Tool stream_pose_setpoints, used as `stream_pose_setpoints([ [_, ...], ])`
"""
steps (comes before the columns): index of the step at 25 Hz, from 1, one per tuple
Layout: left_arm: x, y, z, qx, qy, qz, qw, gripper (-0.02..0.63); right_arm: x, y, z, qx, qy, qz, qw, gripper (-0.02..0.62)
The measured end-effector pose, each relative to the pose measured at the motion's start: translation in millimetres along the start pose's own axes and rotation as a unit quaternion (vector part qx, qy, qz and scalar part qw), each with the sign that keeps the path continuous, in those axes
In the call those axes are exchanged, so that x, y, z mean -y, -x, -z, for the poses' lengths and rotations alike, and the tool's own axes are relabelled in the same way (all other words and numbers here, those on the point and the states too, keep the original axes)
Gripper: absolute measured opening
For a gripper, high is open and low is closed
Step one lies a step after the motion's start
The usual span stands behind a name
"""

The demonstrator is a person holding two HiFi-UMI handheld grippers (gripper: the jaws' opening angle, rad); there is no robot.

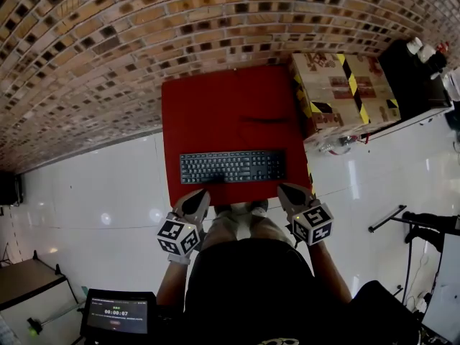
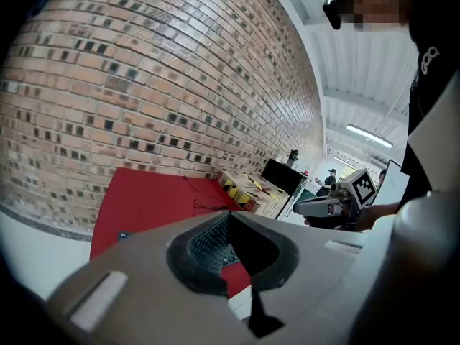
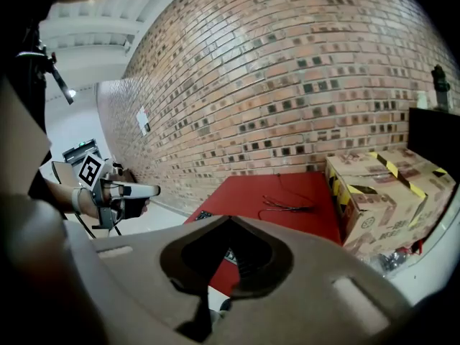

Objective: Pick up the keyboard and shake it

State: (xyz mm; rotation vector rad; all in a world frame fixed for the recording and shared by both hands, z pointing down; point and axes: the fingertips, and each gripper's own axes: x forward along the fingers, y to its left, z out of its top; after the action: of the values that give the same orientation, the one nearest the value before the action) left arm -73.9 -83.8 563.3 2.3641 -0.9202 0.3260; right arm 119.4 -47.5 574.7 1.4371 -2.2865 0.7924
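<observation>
Brick wall (image 1: 144, 34) fills the back of the room, rough and bumpy, with brown and dark blocks. On the left the floor (image 1: 86, 192) is white and shiny, and lights glint on it. Low at the left I see one small dark screen (image 1: 117, 313) with glowing numbers.

Next comes my left hand-held gripper (image 1: 202, 194). It is grey, smooth and pointed like a beak. Its two jaws are pressed together and nothing is between them. It carries one cube (image 1: 177, 236) with black and white squares.

One red surface (image 1: 230, 113) sits in the middle, flat, square and plain. One black keyboard (image 1: 232, 166) lies flat on it, close to the front edge, with its long side along that edge. It is long and thin, with many small keys in rows. The keyboard is between my two grippers and a little ahead of them. Both tips are near it, and from above they do not seem to touch it. In the left gripper view I can see some keys through the gap behind the closed tips.

Further back on the red surface lies one thin dark cable (image 1: 262, 119), well apart from the keyboard.

My right hand-held gripper (image 1: 285, 190) has the same grey beak shape. Its jaws are also pressed together with nothing in them. It has one marked cube (image 1: 314, 223) too.

Just beside the right edge stands one cardboard box (image 1: 343, 92), brown, with yellow and black striped tape. Right of the box is something black and flat (image 1: 410, 77).
</observation>
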Motion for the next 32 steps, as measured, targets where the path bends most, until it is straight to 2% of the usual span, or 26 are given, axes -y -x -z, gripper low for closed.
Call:
stream_pose_setpoints([
  [5,-47.4,-9.7,24.9,-0.035,0.029,-0.031,0.9985,0.015,35.6,-18.0,24.1,-0.035,-0.032,0.007,0.999,-0.008],
  [6,-61.7,-12.1,30.7,-0.046,0.038,-0.039,0.9974,0.043,42.6,-24.6,31.7,-0.052,-0.038,0.002,0.998,0.022],
  [7,-76.2,-14.6,37.0,-0.058,0.047,-0.047,0.9961,0.085,49.5,-31.2,39.7,-0.070,-0.044,-0.002,0.997,0.090],
  [9,-105.0,-20.4,50.5,-0.085,0.066,-0.061,0.9923,0.127,65.5,-44.2,55.2,-0.104,-0.051,0.001,0.993,0.131],
  [11,-132.9,-29.1,65.2,-0.114,0.087,-0.071,0.9871,0.197,84.1,-59.5,72.1,-0.137,-0.059,0.011,0.989,0.181],
  [13,-158.2,-39.7,84.3,-0.147,0.112,-0.074,0.9800,0.271,101.9,-77.0,91.0,-0.177,-0.071,0.019,0.982,0.247],
  [16,-188.3,-52.4,105.0,-0.186,0.135,-0.080,0.9699,0.330,124.6,-101.8,120.1,-0.238,-0.092,0.032,0.967,0.321],
  [19,-205.3,-64.0,113.5,-0.218,0.130,-0.085,0.9636,0.363,140.4,-122.7,139.7,-0.276,-0.110,0.052,0.953,0.365],
  [23,-215.8,-78.8,126.0,-0.255,0.116,-0.082,0.9565,0.406,144.4,-140.6,151.5,-0.302,-0.111,0.075,0.944,0.422],
  [32,-221.1,-94.8,144.6,-0.301,0.106,-0.085,0.9439,0.426,146.2,-155.2,152.9,-0.330,-0.097,0.107,0.933,0.433],
])
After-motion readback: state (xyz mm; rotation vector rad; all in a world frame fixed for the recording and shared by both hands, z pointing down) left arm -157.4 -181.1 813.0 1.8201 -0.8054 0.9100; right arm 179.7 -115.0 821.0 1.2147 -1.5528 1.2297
